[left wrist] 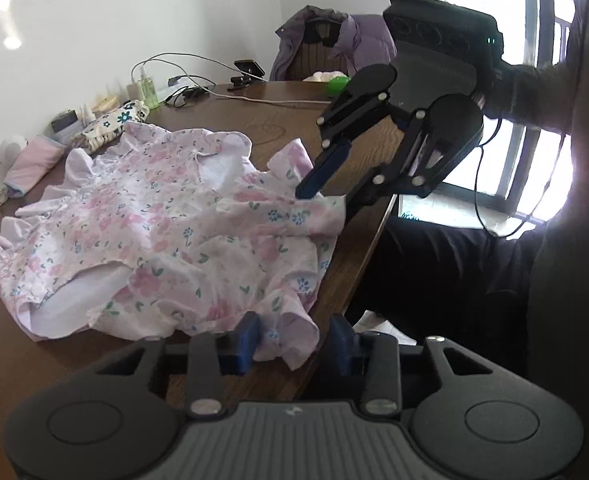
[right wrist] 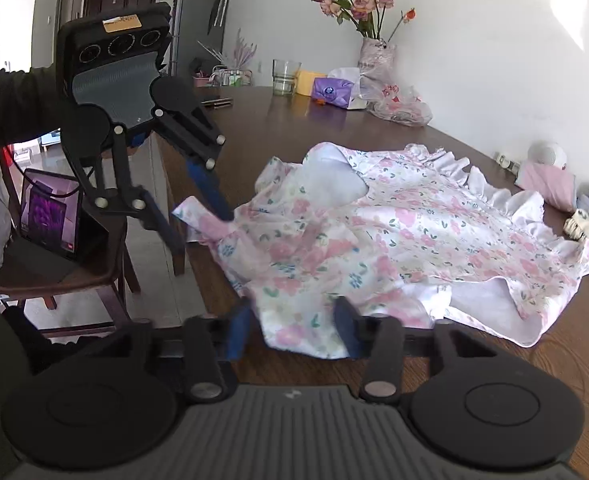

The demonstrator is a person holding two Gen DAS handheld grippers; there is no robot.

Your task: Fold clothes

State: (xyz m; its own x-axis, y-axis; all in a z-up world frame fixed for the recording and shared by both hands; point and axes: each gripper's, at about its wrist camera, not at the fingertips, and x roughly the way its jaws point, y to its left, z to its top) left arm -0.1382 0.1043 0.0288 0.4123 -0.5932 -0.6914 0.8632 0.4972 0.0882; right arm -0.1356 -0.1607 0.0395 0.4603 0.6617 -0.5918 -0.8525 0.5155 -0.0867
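A pink floral dress (left wrist: pixel 166 232) with white ruffles lies rumpled on the brown wooden table (left wrist: pixel 254 120); it also shows in the right wrist view (right wrist: pixel 394 240). My left gripper (left wrist: pixel 294 340) is open, its blue fingers either side of the dress's near hem at the table's edge. My right gripper (right wrist: pixel 294 328) is open too, its fingers straddling the other hem corner. Each gripper shows in the other's view: the right gripper (left wrist: pixel 326 196) and the left gripper (right wrist: pixel 206 232), both with fingers spread over the cloth's edge.
Along the wall lie a folded pink cloth (left wrist: pixel 34 160), a floral pouch (left wrist: pixel 110 124), bottles and cables (left wrist: pixel 182 92). A chair with a purple jacket (left wrist: pixel 334 44) stands at the far end. A glass (right wrist: pixel 285 76), tissue packs and a flower vase (right wrist: pixel 374 56) stand at the other end. A tablet (right wrist: pixel 50 216) rests on a chair.
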